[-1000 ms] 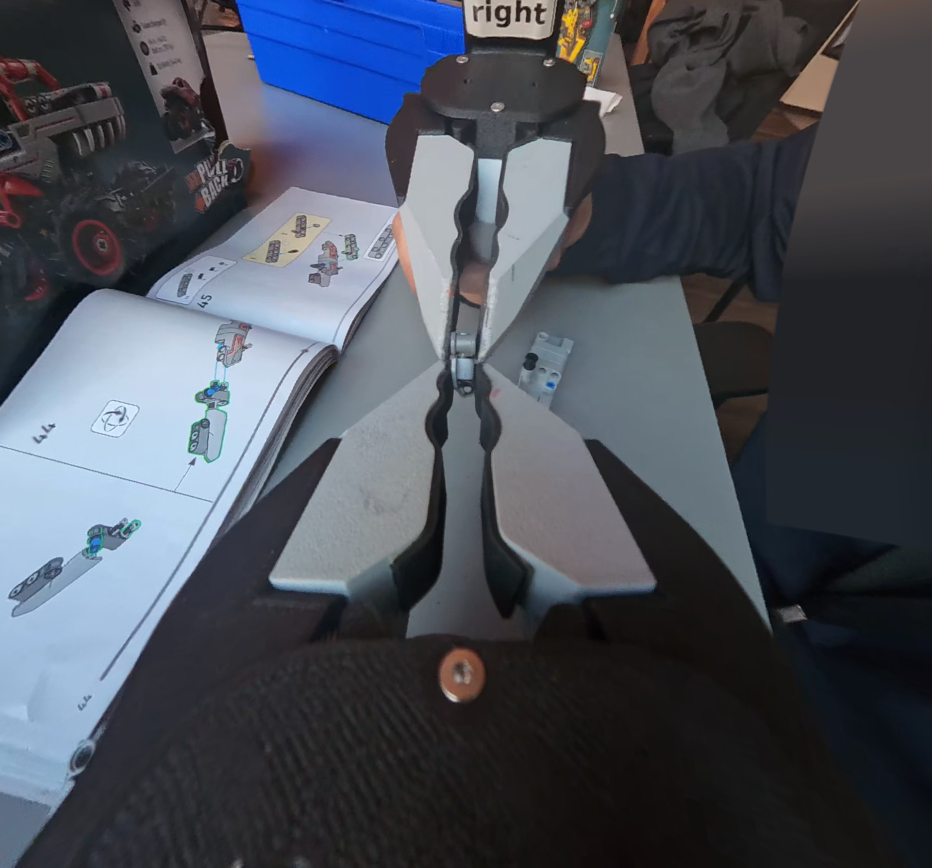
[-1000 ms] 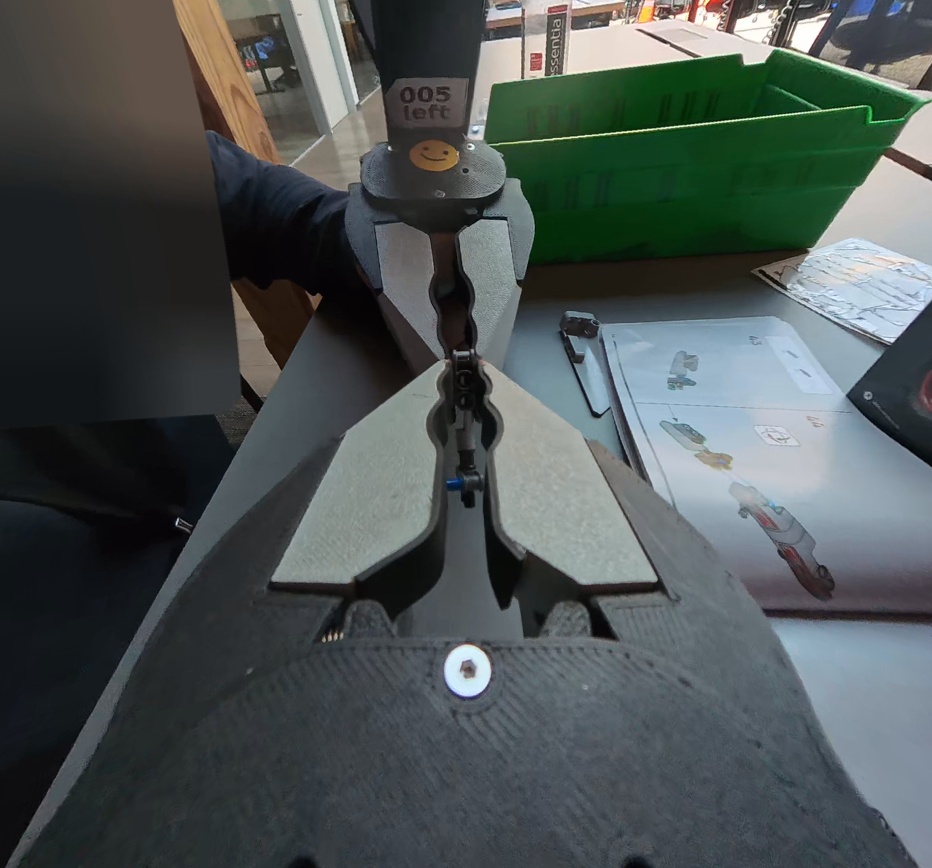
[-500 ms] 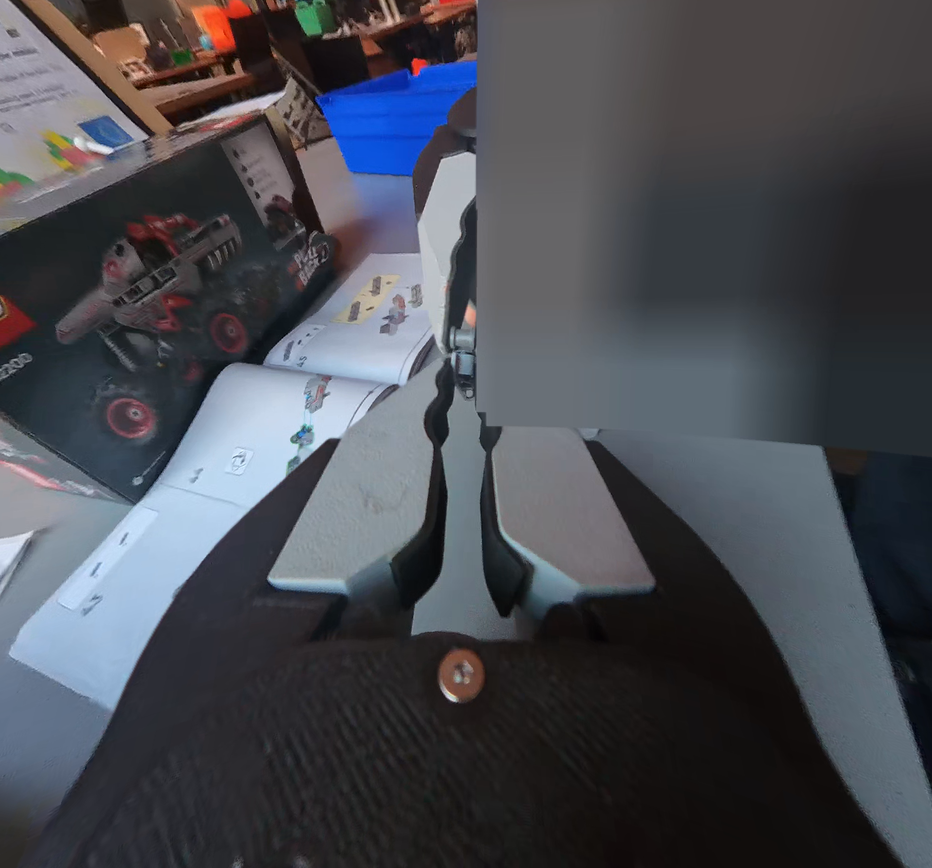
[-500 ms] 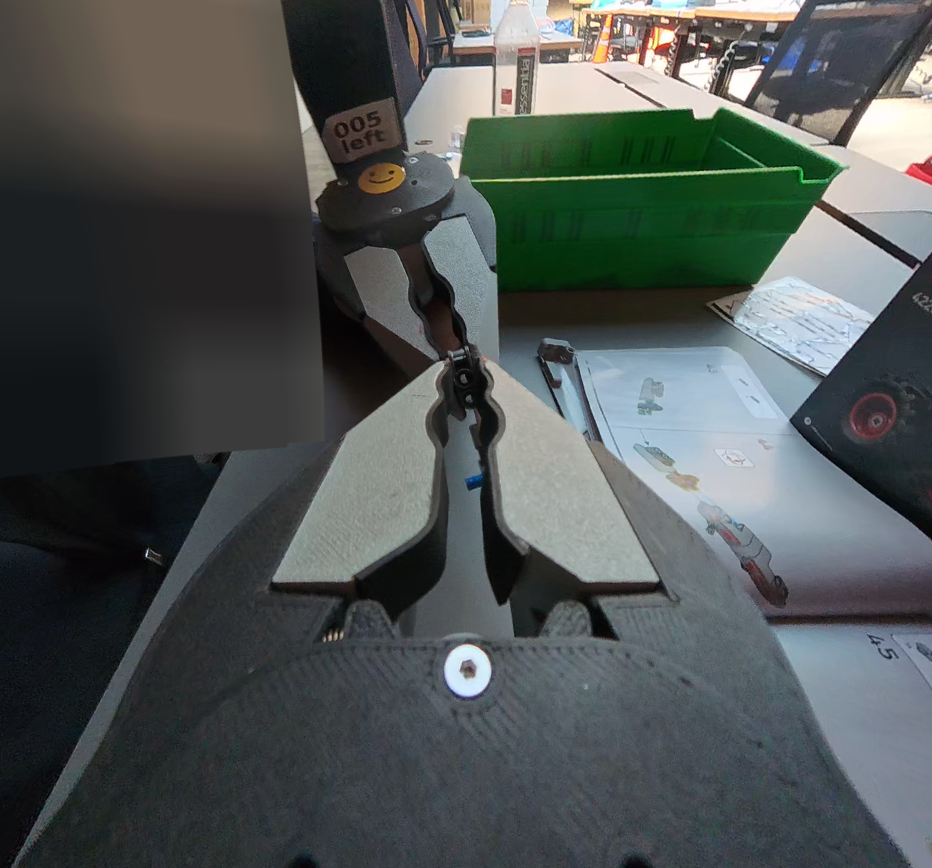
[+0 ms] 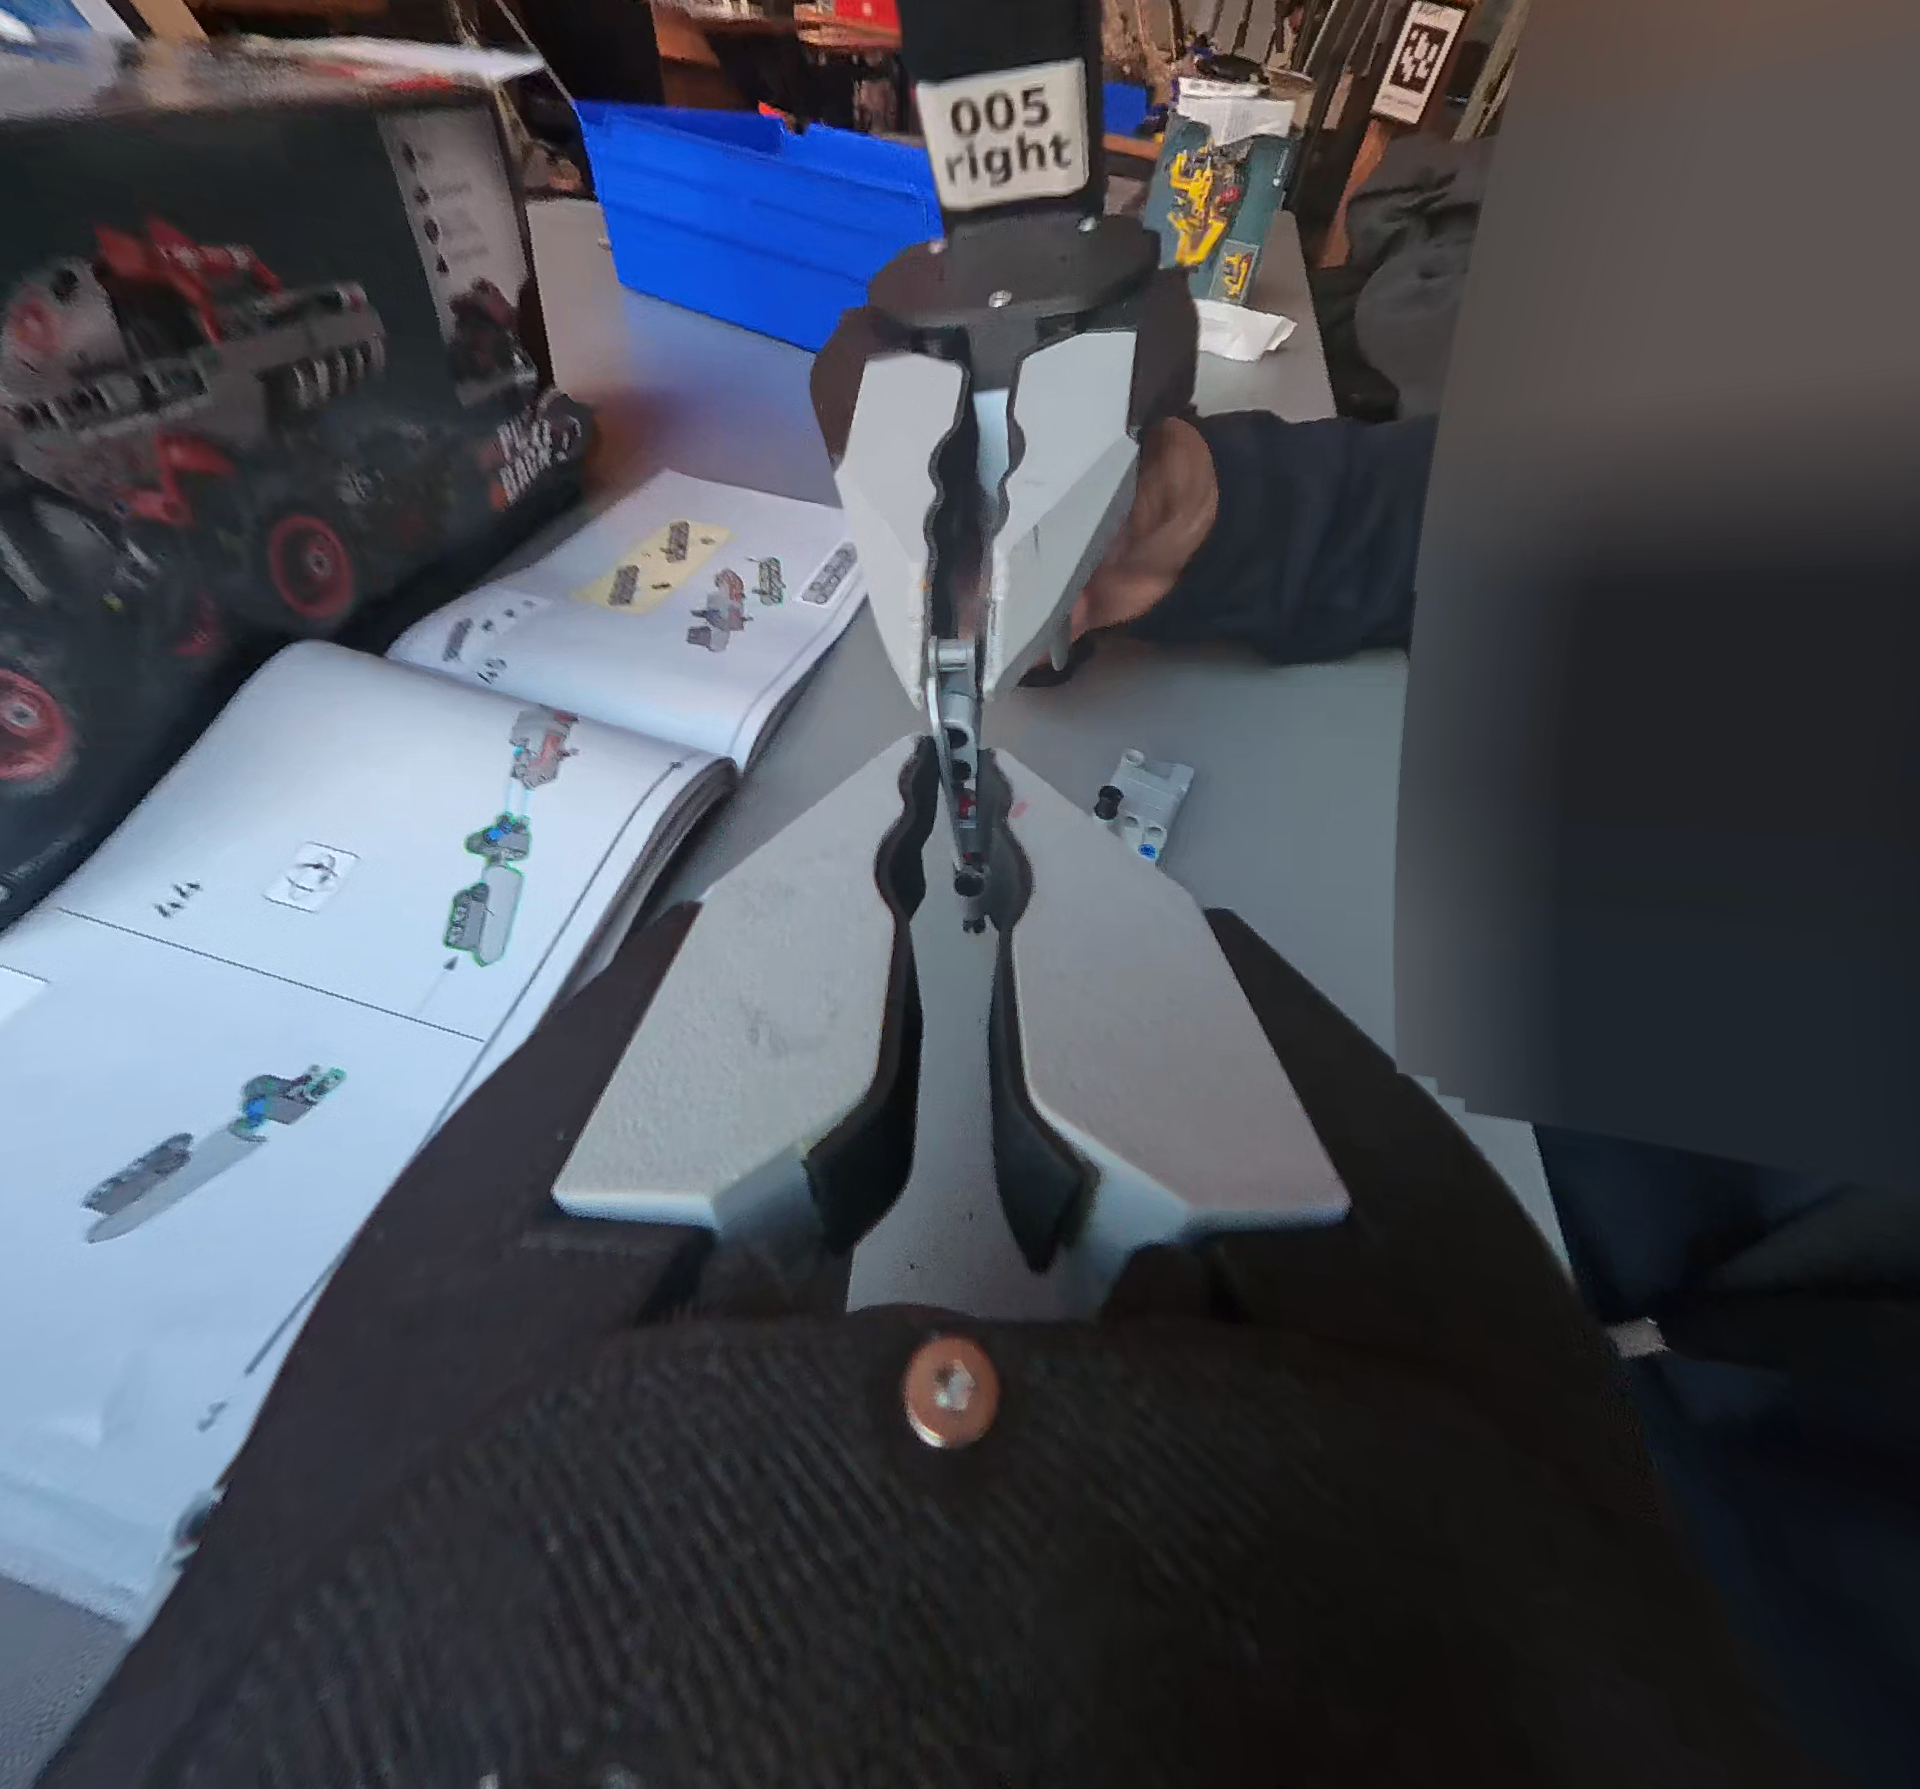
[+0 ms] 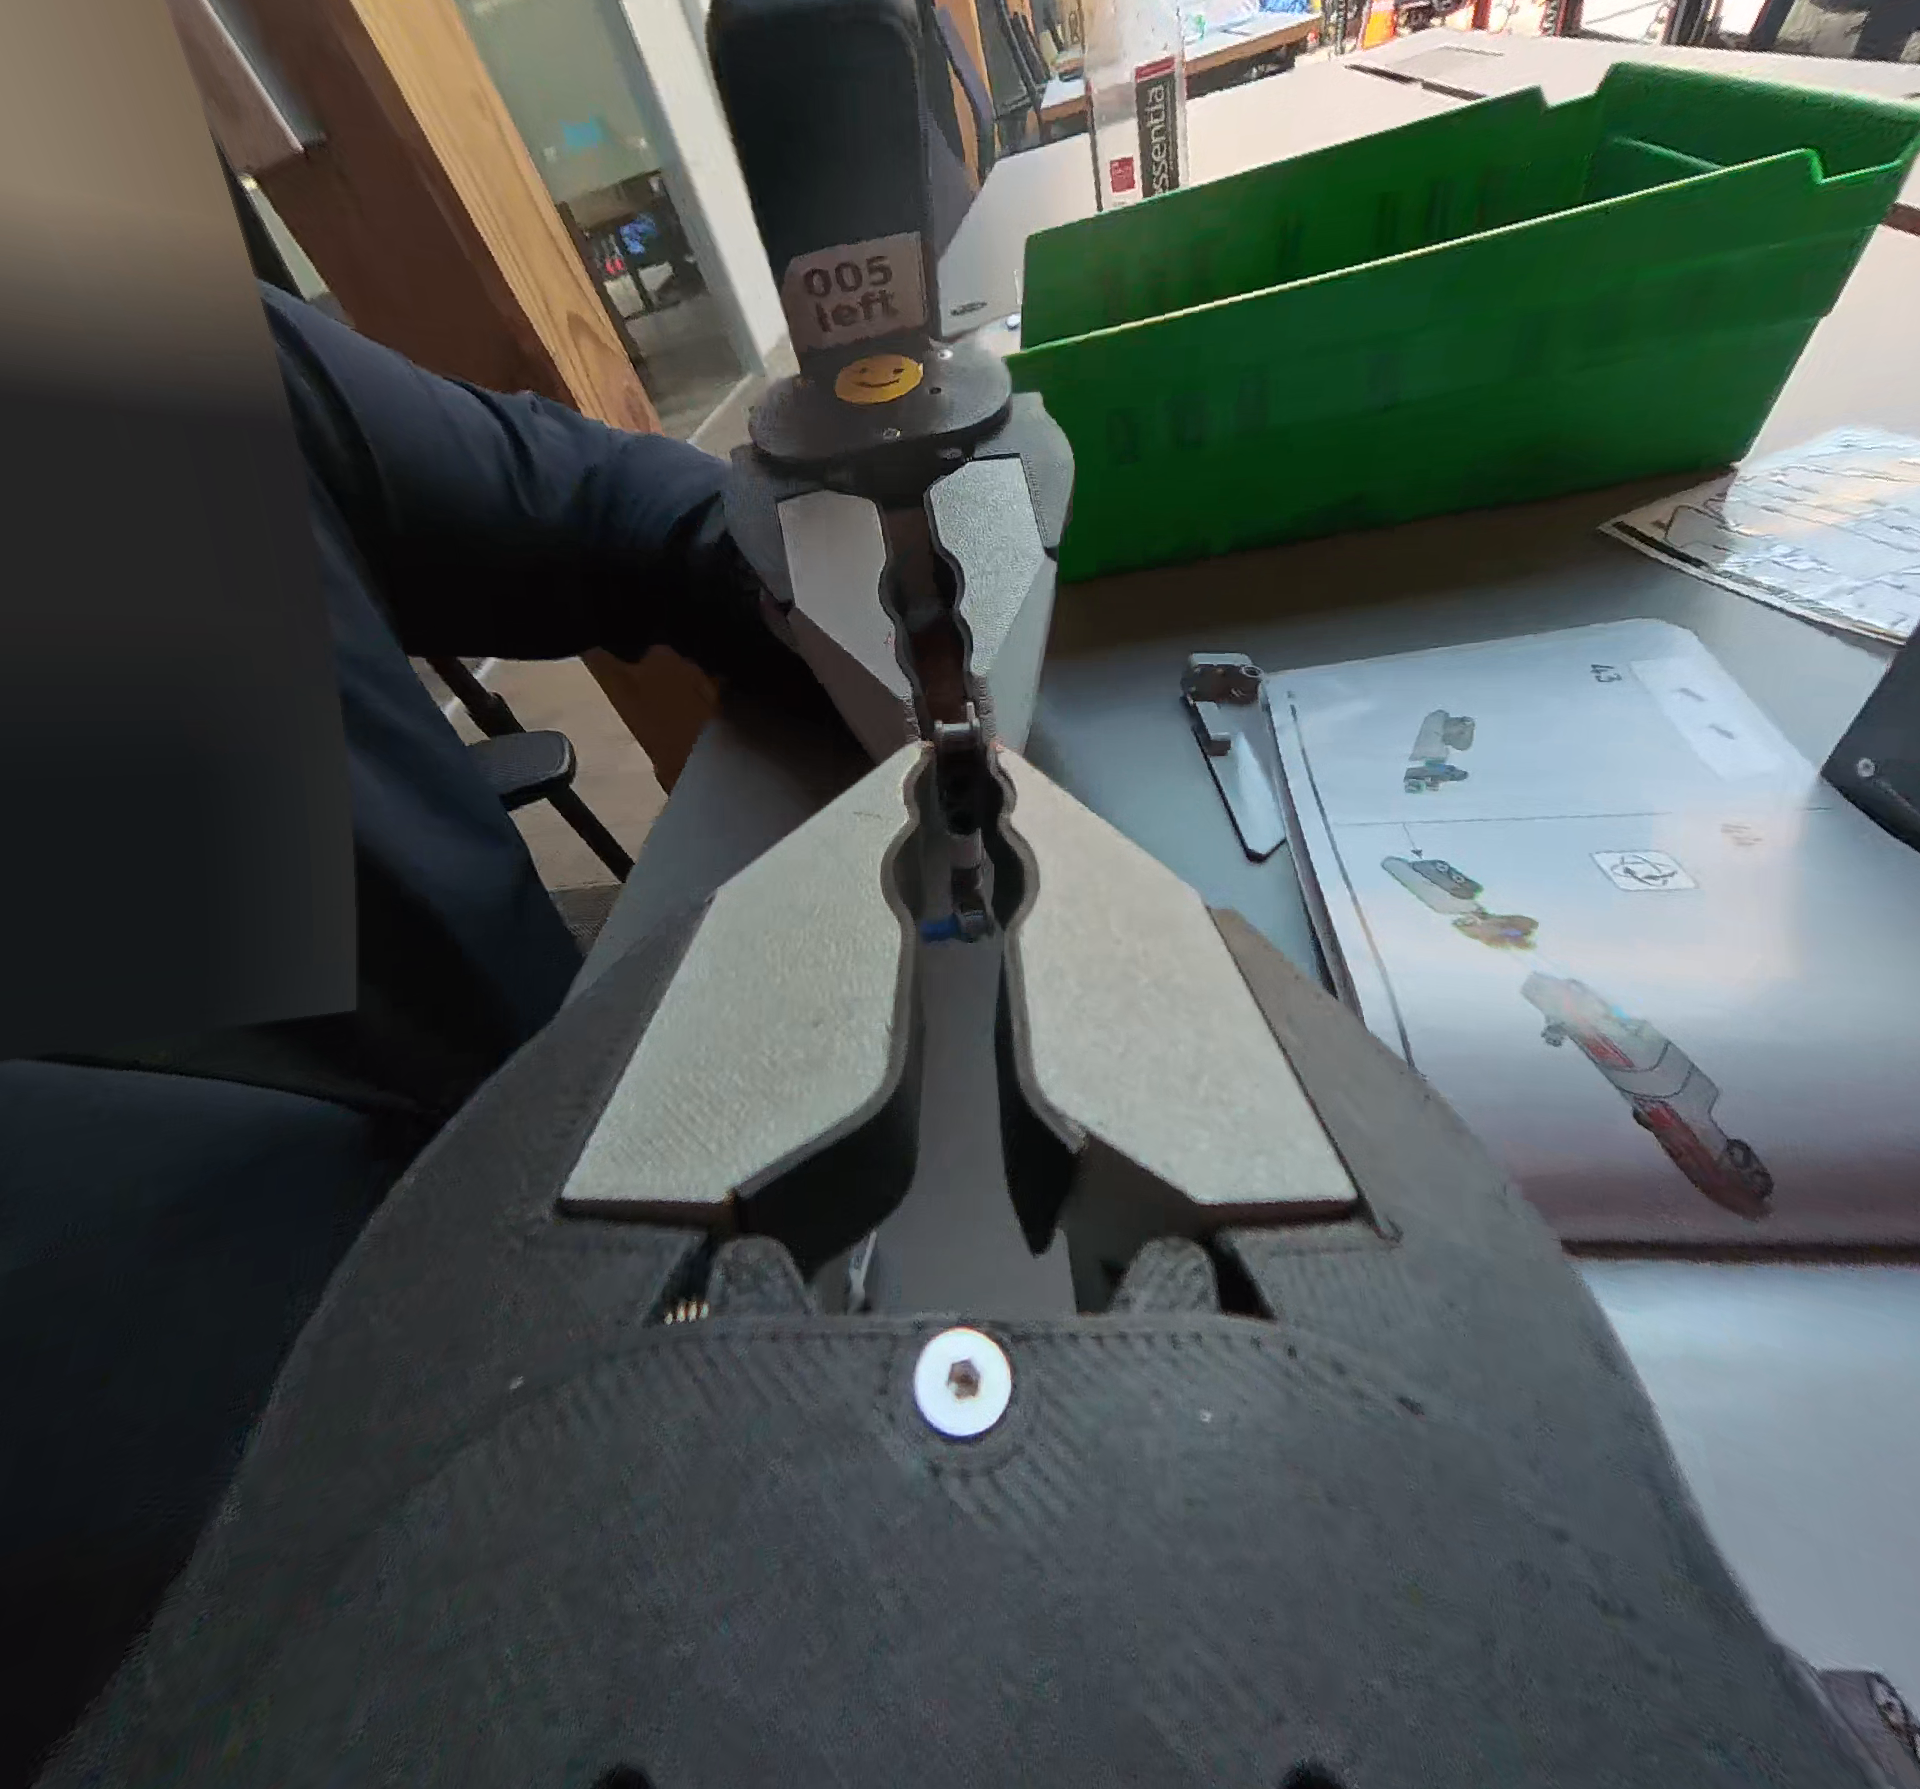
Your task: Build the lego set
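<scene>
A green plastic bin [image 6: 1455, 326] with ribbed, stepped walls sits open-topped at the back of the grey tabletop [image 6: 1143, 617]; from this low angle its contents cannot be made out. A blue plastic bin [image 5: 748, 212] of the same kind stands across the tabletop, its inside likewise hidden.

The two grippers meet tip to tip above the tabletop. Each has flat, matt grey wedge-shaped fingers with wavy black inner edges, set in a coarse-ribbed black printed body. The left gripper [image 5: 951, 783] is clamped on the near end of a slim light-grey lego beam with round holes [image 5: 954, 700]; the right gripper [image 5: 956, 669] is closed on the far end. The beam's long axis runs straight along both pairs of fingers, from one gripper to the other. A thin black pin piece [image 5: 968, 882] hangs at its near end in the left wrist view, and what seems to be a small blue peg [image 6: 943, 929] shows in the right wrist view.

An open white paper instruction booklet [image 5: 343, 866] lies flat nearby, beside a glossy black cardboard box pictured with a red-wheeled truck [image 5: 239, 389]. A small light-grey lego block [image 5: 1143, 799] rests on the tabletop just right of the grippers, and a flat dark-grey lego panel [image 6: 1231, 752] lies against the booklet's edge.
</scene>
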